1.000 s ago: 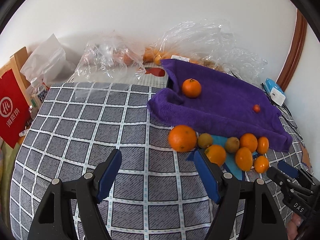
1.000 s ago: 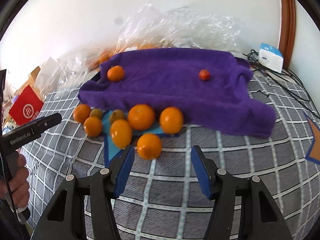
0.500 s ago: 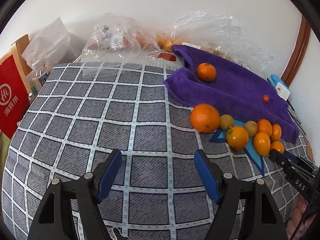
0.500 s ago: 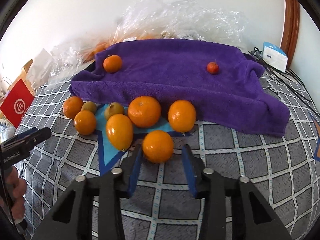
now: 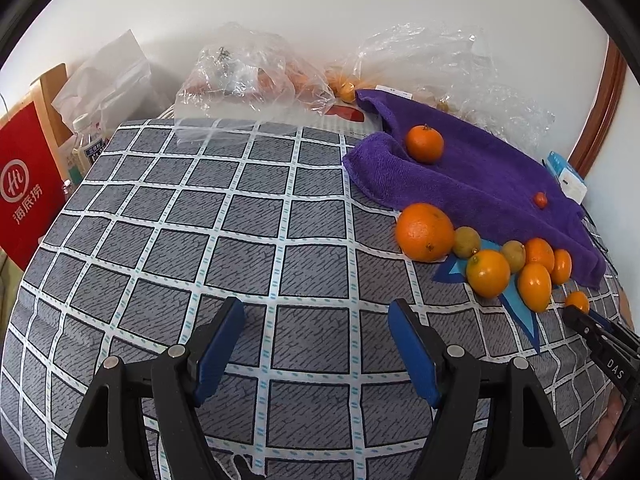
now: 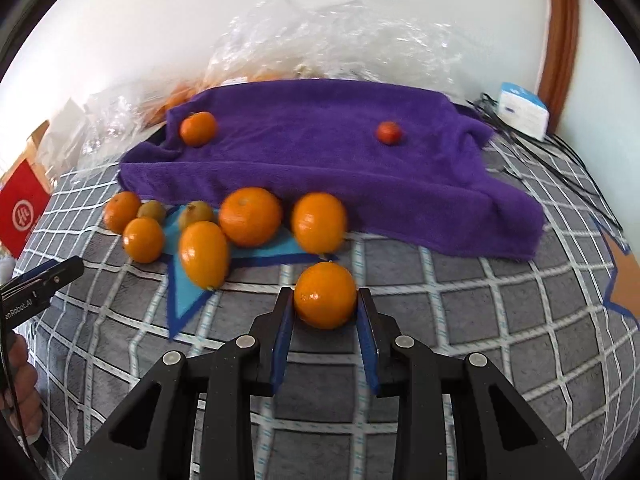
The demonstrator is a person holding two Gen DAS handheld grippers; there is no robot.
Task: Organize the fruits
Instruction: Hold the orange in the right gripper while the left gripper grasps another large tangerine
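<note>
left gripper [image 5: 316, 334] fingers spread over the grey checked bench cloth [image 5: 200, 220], nothing between; only its view shows crinkled clear bags [image 5: 256, 80] beyond. right gripper [image 6: 325, 306] fingers pinch a round glossy orange [image 6: 325, 295]; fuzzy purple towel [image 6: 328, 160] beyond.

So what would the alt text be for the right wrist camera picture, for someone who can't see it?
The right gripper clamps a small orange between blue pads above a grey checked cloth. Behind it, more oranges cluster before a purple towel holding two fruits.
</note>
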